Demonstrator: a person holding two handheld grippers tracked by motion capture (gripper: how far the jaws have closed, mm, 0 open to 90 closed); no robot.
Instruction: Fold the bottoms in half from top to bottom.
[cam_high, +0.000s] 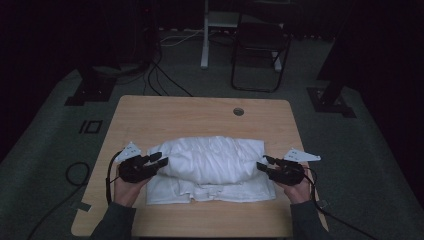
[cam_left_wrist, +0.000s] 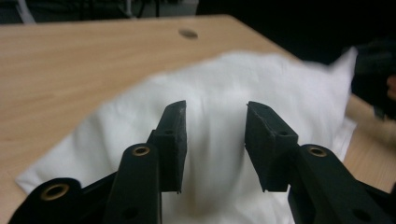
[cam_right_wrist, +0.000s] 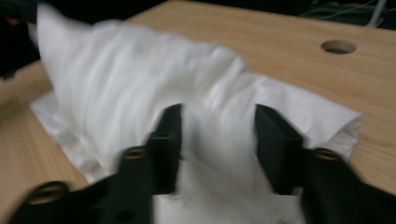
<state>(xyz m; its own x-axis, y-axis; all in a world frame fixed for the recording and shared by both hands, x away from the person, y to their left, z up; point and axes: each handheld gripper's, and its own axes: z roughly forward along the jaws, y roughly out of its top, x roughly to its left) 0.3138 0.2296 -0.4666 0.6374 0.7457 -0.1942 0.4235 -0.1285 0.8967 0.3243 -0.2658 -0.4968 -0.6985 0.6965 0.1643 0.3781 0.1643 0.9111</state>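
A white cloth (cam_high: 212, 167) lies folded and puffed up in the middle of the wooden table (cam_high: 200, 112). My left gripper (cam_high: 161, 159) hovers at the cloth's left end, jaws pointing toward it. Its jaws stand apart in the left gripper view (cam_left_wrist: 215, 109), with the cloth (cam_left_wrist: 215, 74) beyond the gap and nothing pinched. At the cloth's right end is my right gripper (cam_high: 263, 163), facing inward. Seen in the right gripper view (cam_right_wrist: 218, 112), it is open too, the blurred cloth (cam_right_wrist: 140, 70) lying past its pads.
A round cable hole (cam_high: 238, 111) sits in the table's far right part. Bare wood runs behind the cloth and along the front edge. A dark chair (cam_high: 260, 45) and a white desk leg (cam_high: 204, 35) stand on the floor beyond, with cables (cam_high: 160, 75) trailing.
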